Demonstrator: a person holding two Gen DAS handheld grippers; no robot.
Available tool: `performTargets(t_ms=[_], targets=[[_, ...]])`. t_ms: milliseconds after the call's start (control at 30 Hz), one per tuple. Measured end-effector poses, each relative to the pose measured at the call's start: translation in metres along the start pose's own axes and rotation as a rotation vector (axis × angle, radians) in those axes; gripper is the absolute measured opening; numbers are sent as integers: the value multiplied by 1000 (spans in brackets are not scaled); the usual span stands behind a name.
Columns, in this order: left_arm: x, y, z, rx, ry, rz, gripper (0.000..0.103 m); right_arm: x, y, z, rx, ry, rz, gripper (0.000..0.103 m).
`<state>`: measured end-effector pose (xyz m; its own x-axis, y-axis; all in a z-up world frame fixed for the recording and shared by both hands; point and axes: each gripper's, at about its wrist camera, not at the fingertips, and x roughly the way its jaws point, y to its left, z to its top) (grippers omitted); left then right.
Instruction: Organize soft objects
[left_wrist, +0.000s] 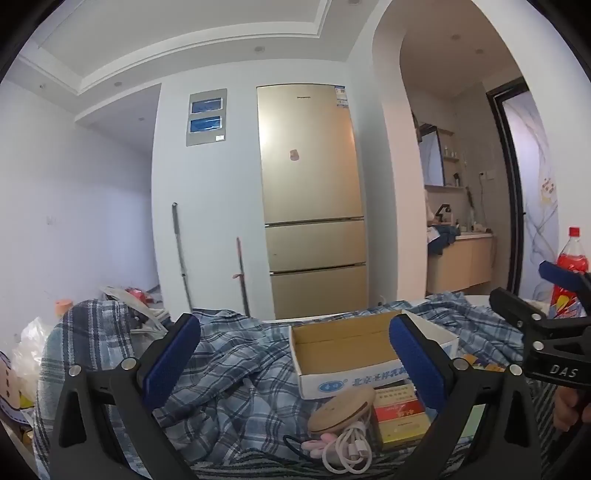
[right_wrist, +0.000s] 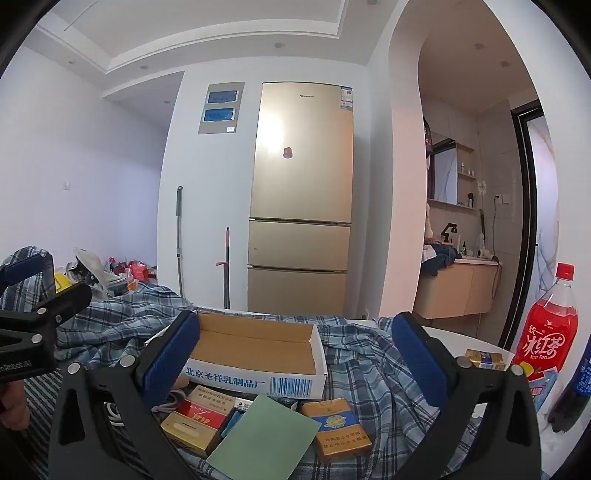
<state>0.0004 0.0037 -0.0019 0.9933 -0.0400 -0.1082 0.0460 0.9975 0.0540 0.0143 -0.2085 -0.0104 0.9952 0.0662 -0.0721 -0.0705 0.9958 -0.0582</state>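
Both black hand-held grippers with blue pads, left gripper (left_wrist: 295, 354) and right gripper (right_wrist: 295, 354), gape wide and empty over the crumpled blue-and-white plaid cloth (left_wrist: 229, 365) spread beneath an open shallow cardboard box (right_wrist: 255, 350).

Left gripper (left_wrist: 293, 360) held about level, jaws wide apart, nothing between the blue pads (left_wrist: 170, 358). Rumpled blue plaid cloth (left_wrist: 236, 373) covers the surface ahead. Open cardboard box (left_wrist: 351, 347) sits on it at 1 o'clock, empty inside. Just nearer: round wooden disc (left_wrist: 341, 410), coiled white cable (left_wrist: 349, 448), red and gold packets (left_wrist: 399, 417). Right gripper (left_wrist: 546, 332) at 3 o'clock. Gold fridge (left_wrist: 314, 206) at 12 o'clock, against the wall.
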Motion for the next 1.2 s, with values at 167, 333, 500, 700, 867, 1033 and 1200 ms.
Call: performTargets(t_ms=[167, 333, 500, 700, 867, 1033, 1200], targets=[[-1, 1, -1, -2, -7, 7, 103, 2, 3, -1, 0, 5, -5, 103], [-3, 4, 1, -4, 0, 10, 103, 4, 1, -1, 3, 13, -5, 103], [1, 3, 1, -5, 8, 16, 103, 5, 1, -2, 1, 13, -5, 103], [3, 3, -2, 3, 7, 20, 103, 6, 2, -2, 3, 15, -6, 103], [3, 3, -1, 0, 9, 19, 103, 5, 2, -3, 1, 13, -6, 103], [2, 4, -1, 1, 11, 20, 103, 7, 3, -3, 0, 13, -6, 103], [3, 3, -3, -1, 11, 20, 103, 6, 3, -3, 0, 13, -6, 103]])
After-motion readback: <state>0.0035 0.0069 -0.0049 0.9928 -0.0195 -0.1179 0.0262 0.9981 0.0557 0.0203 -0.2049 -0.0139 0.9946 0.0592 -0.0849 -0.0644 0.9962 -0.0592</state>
